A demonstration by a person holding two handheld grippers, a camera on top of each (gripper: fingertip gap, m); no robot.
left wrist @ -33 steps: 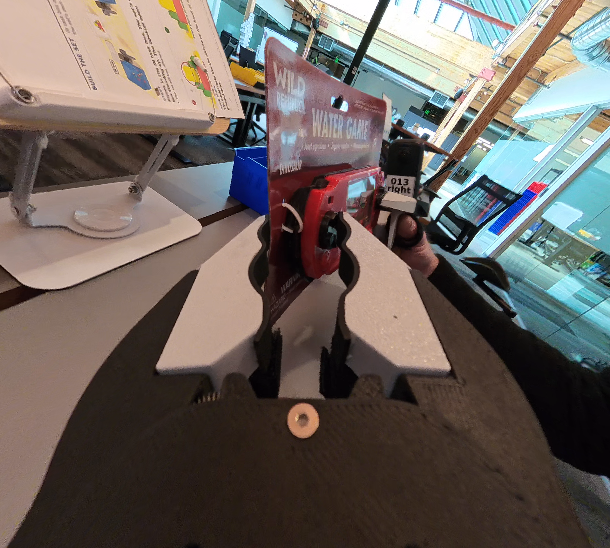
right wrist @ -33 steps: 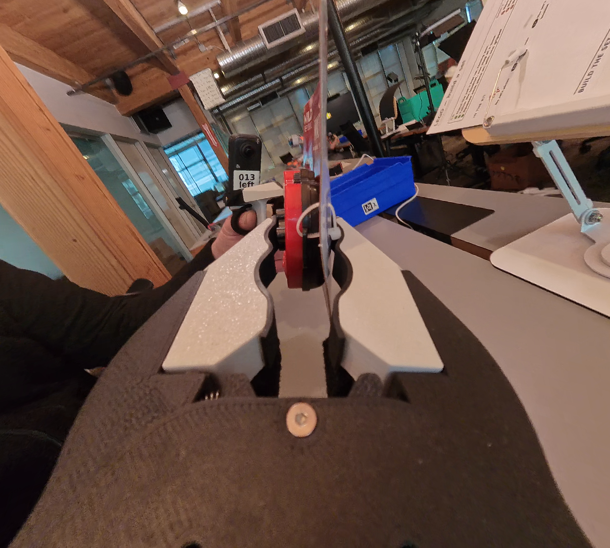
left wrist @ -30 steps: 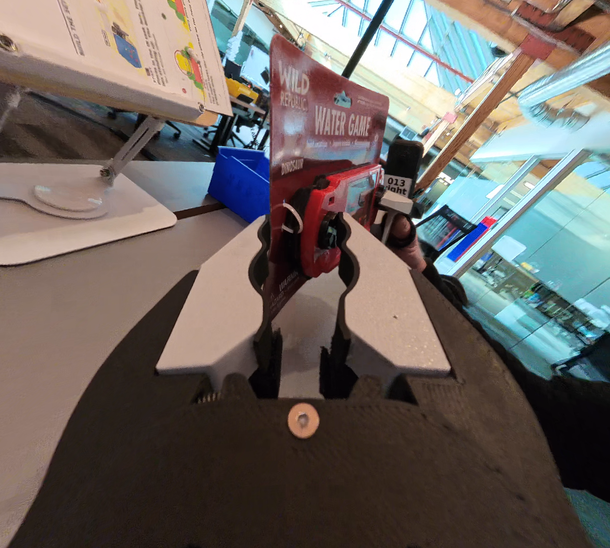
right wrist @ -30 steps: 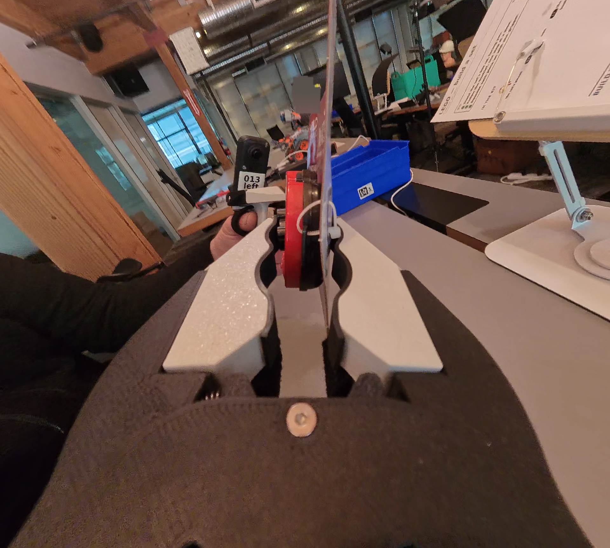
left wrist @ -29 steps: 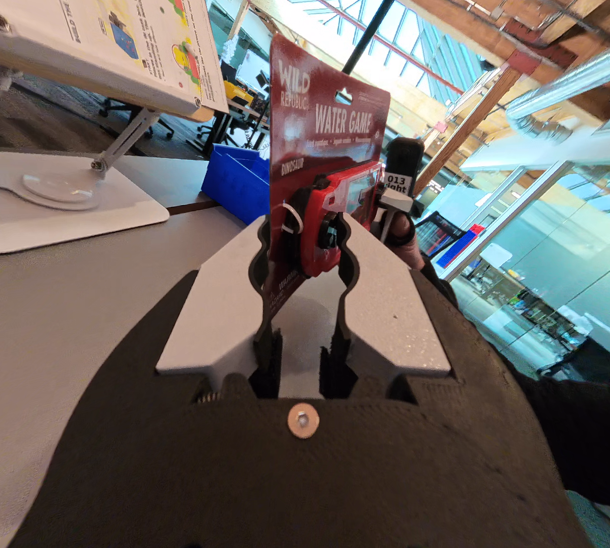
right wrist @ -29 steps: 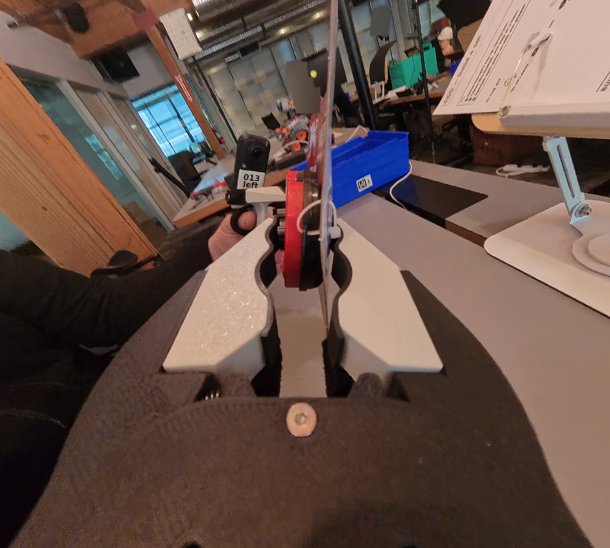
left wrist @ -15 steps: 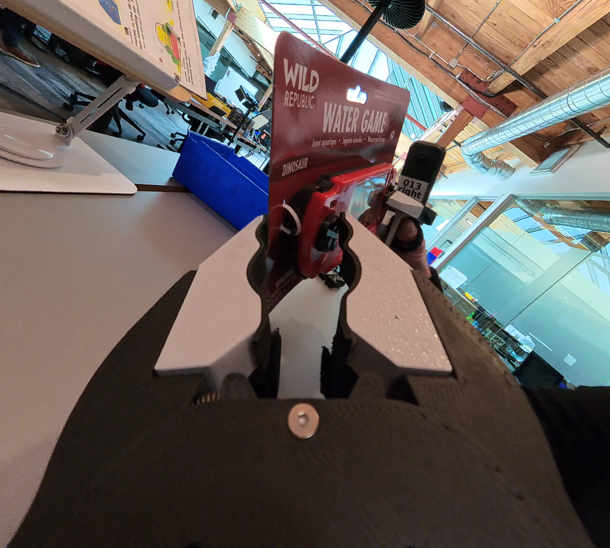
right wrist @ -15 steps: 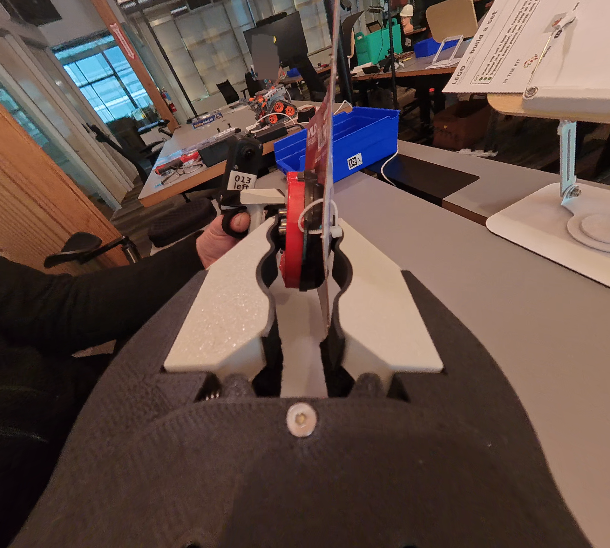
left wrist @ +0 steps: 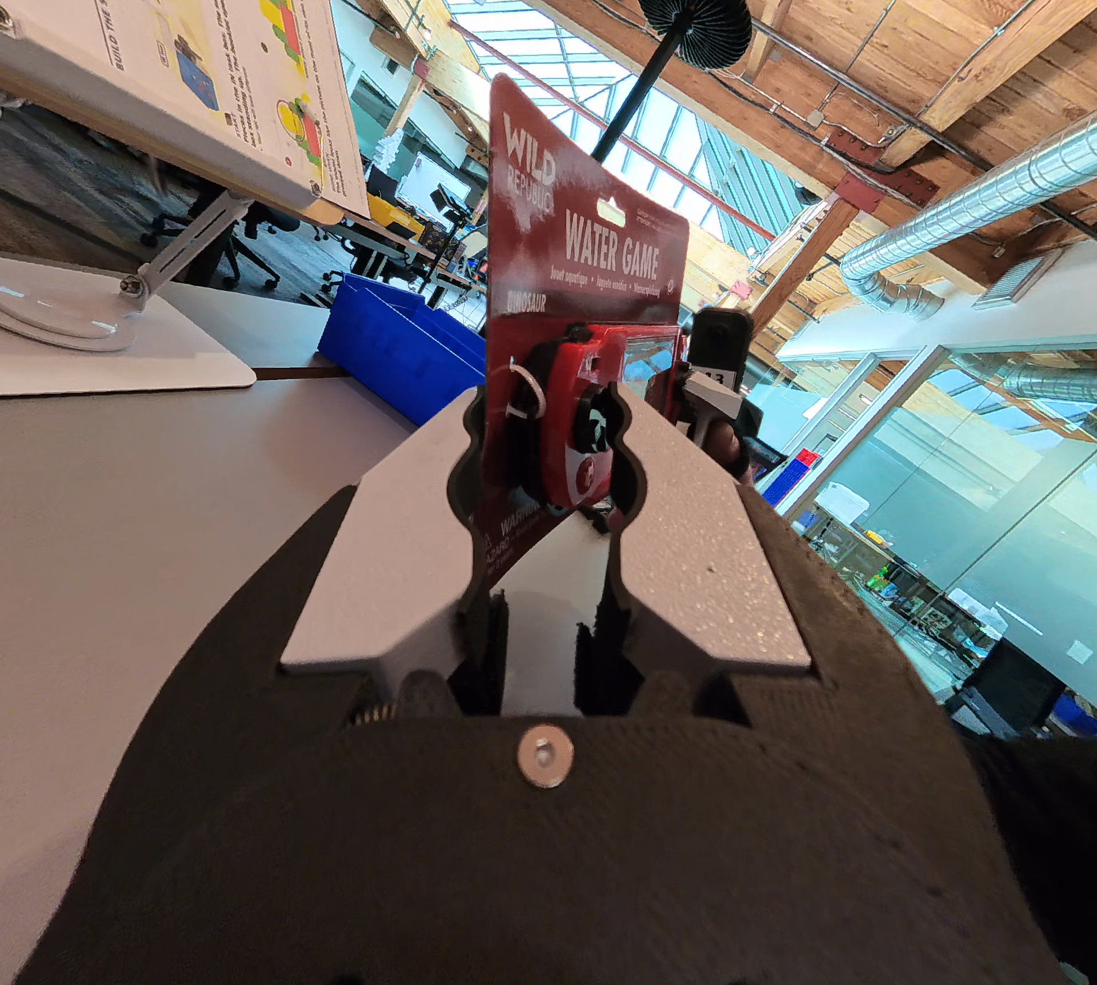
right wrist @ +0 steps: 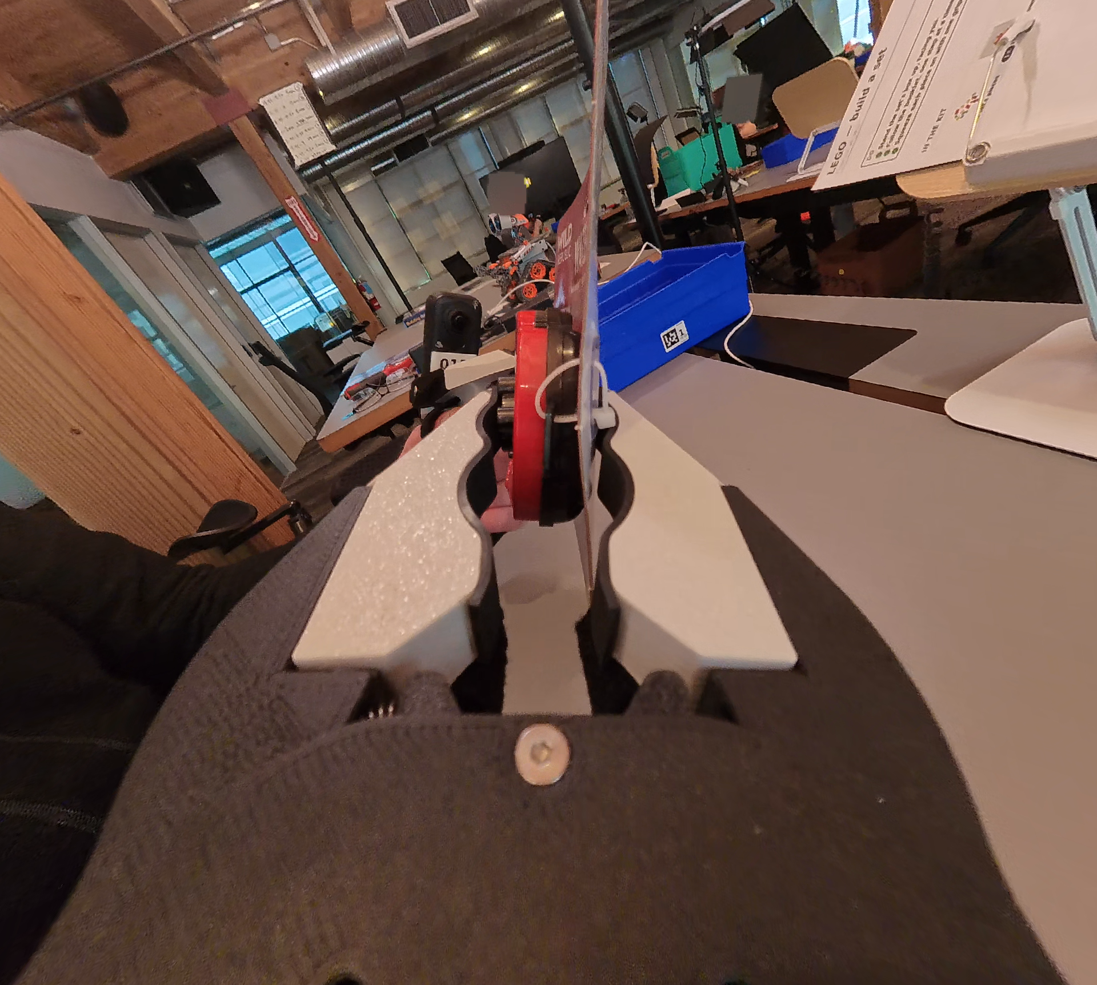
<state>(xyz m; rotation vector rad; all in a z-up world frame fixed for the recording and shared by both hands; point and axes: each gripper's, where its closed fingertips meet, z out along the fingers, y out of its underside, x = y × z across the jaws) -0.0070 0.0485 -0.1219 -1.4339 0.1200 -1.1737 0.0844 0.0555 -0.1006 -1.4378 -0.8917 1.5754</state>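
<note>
A red handheld toy game (left wrist: 585,422) is tied with a white zip tie (left wrist: 525,392) to a dark red backing card (left wrist: 585,238). My left gripper (left wrist: 543,425) is shut on one end of the carded toy, held above the grey table (left wrist: 178,481). My right gripper (right wrist: 543,443) is shut on the other end, where the toy (right wrist: 531,446) and the card (right wrist: 593,220) show edge-on. Each gripper shows beyond the toy in the other's view, the right one in the left wrist view (left wrist: 709,392) and the left one in the right wrist view (right wrist: 469,357), each in a person's hand.
A blue bin (left wrist: 403,351) (right wrist: 671,315) stands on the table behind the toy. A white stand (left wrist: 119,339) (right wrist: 1033,398) carries a tilted instruction sheet (left wrist: 178,24). A black pole (left wrist: 641,90) rises behind. A black pad (right wrist: 813,345) lies by the bin. Office desks and chairs lie beyond.
Both grippers have tilted and swung with the carded toy still held between them; the background has shifted in both views. The grip on the toy is unchanged.
</note>
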